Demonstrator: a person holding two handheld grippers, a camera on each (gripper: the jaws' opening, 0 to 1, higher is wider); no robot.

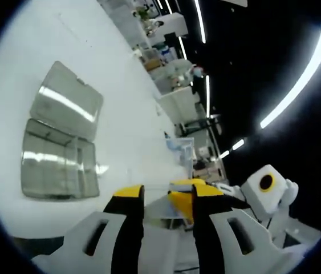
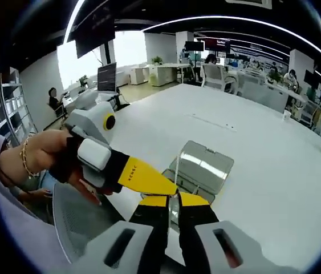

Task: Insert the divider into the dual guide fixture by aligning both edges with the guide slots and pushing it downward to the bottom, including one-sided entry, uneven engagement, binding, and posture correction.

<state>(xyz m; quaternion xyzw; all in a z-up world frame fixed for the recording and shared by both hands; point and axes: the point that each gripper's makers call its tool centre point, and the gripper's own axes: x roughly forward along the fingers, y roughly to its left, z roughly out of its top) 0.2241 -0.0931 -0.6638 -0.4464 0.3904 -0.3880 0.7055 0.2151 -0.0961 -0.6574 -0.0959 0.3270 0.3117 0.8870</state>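
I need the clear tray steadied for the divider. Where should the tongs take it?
Probably the tray's long outer wall, the one opposite the hinge, approached from above. The lid lies open flat along the hinge side, and the thin upright wall offers two faces to pinch.

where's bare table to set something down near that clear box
Bare white table runs beyond the clear hinged box and to its right in the right gripper view. It is crowded in front of the box, where the left gripper and right gripper meet.
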